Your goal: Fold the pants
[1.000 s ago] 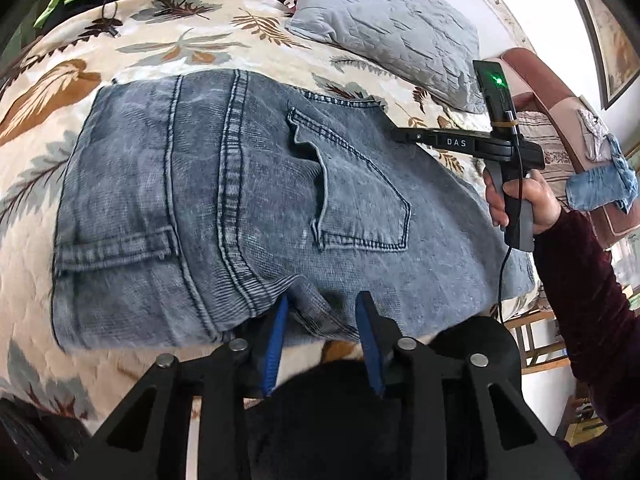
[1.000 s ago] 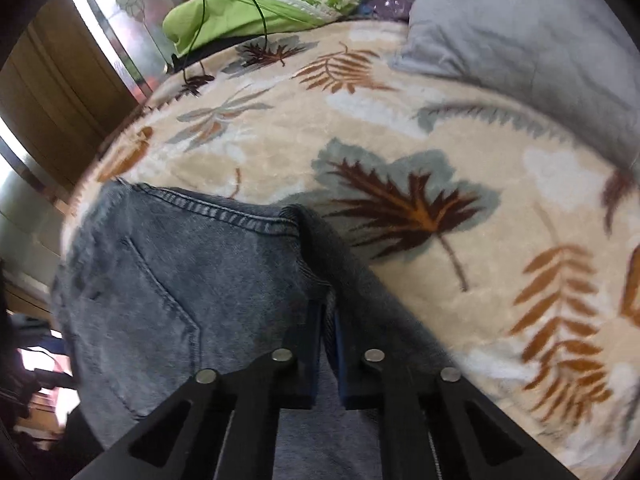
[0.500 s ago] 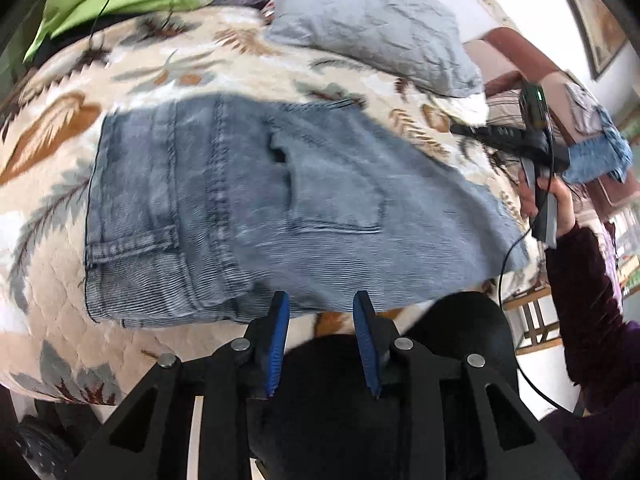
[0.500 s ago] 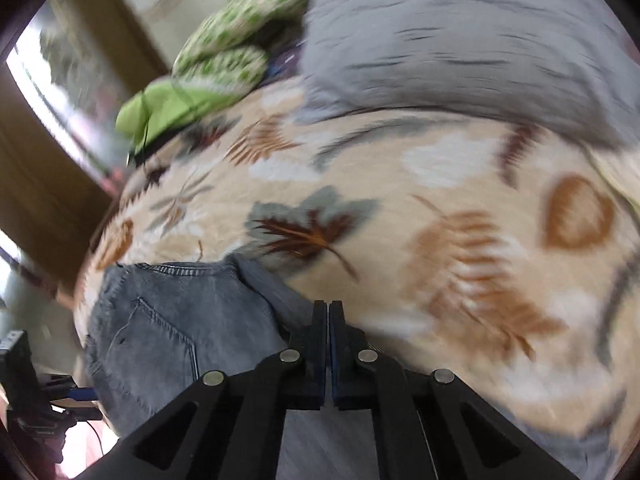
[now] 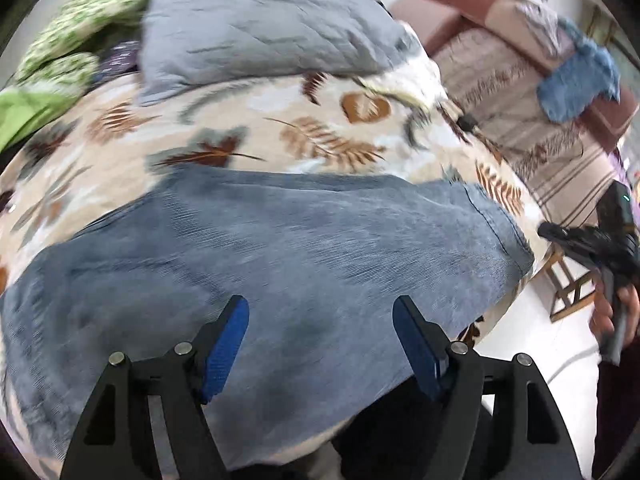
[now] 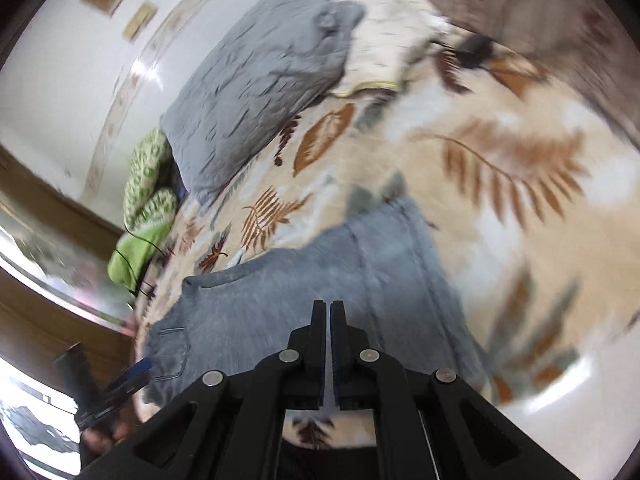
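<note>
While both views are smeared by motion blur, the jeans (image 5: 280, 248) read clearly as a blue-grey denim spread lying flat on the bed, over a cream bedspread (image 5: 320, 128) printed with brown and grey leaves. From the left wrist view the denim fills the lower middle of the frame, with a stitched hem edge at its right end near the bed's edge. From the right wrist view the jeans (image 6: 320, 280) lie below the middle, a seam running along one side and a patch pocket showing at the lower left.

The left gripper (image 5: 320, 344) hovers over the near part of the denim with its blue-padded jaws spread wide and nothing between them. The right gripper (image 6: 329, 340) has its jaws drawn almost together, a thin slit of light between them and no cloth visibly caught there. In the left wrist view that same right gripper (image 5: 592, 240) appears at the far right, off the side of the bed, held in a hand (image 5: 616, 312).

Beyond the jeans, a grey quilted pillow (image 5: 260, 24) lies at the head of the bed, with a green patterned cushion (image 5: 72, 48) beside it on the left. Past the bed's right side stands a brownish sofa (image 5: 520, 80) with a blue cloth (image 5: 576, 84) draped on it.
</note>
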